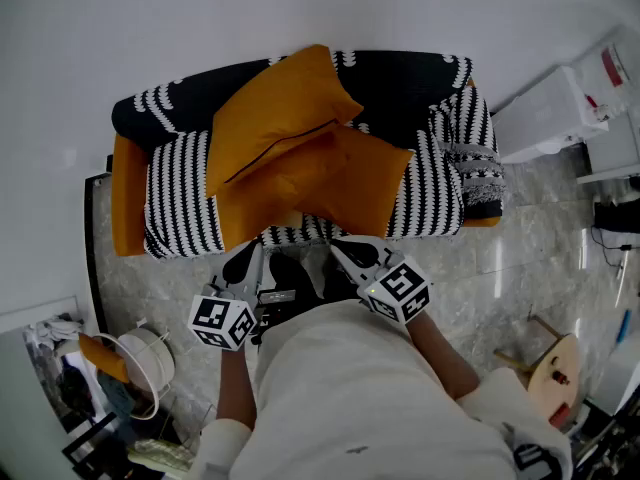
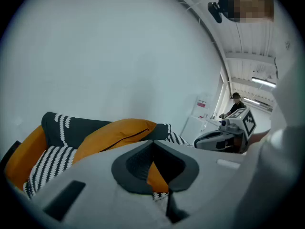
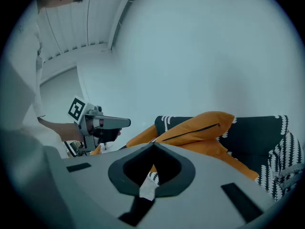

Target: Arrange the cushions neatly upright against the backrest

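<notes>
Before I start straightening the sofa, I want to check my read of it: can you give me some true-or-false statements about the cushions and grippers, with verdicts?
1. The upper cushion overlaps the lower cushion on the sofa. True.
2. Both cushions stand upright, side by side. False: they lie askew, overlapping.
3. The left gripper grips a cushion. False: it is shut on nothing and touches no cushion.
4. The right gripper is shut and empty. True.
</notes>
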